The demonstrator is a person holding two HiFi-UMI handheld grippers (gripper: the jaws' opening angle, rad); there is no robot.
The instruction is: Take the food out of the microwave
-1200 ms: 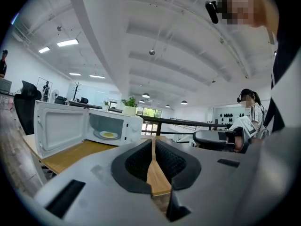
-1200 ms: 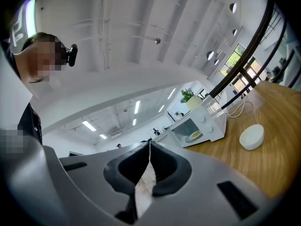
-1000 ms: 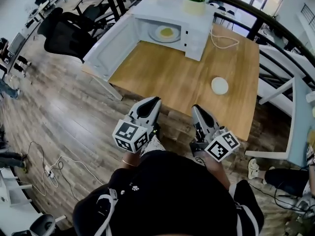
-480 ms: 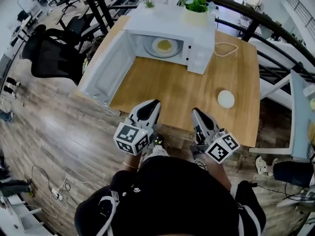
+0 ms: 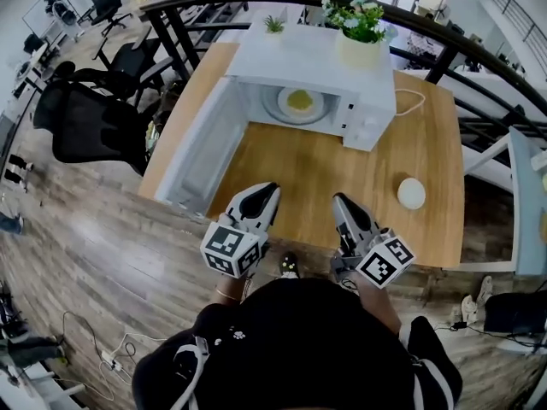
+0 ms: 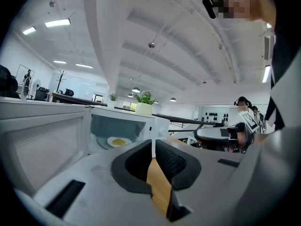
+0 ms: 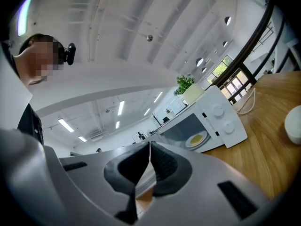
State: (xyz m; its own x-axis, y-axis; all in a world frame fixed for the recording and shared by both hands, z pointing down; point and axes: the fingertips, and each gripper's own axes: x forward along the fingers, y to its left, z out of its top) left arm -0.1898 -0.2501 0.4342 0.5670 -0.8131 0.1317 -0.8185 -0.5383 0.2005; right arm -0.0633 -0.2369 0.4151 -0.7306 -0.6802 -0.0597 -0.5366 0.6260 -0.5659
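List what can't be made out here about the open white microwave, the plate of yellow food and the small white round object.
The yellow food on the white plate: too small in every view to identify.
The small white round object: tiny in the head view, cut by the edge of the right gripper view.
Markings round the white microwave's dials: too small in the right gripper view.

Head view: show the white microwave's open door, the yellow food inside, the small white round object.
White microwave door (image 5: 199, 150), head view, inner panel.
Yellow food (image 5: 299, 100), head view, centre.
White round object (image 5: 411, 193), head view, top.
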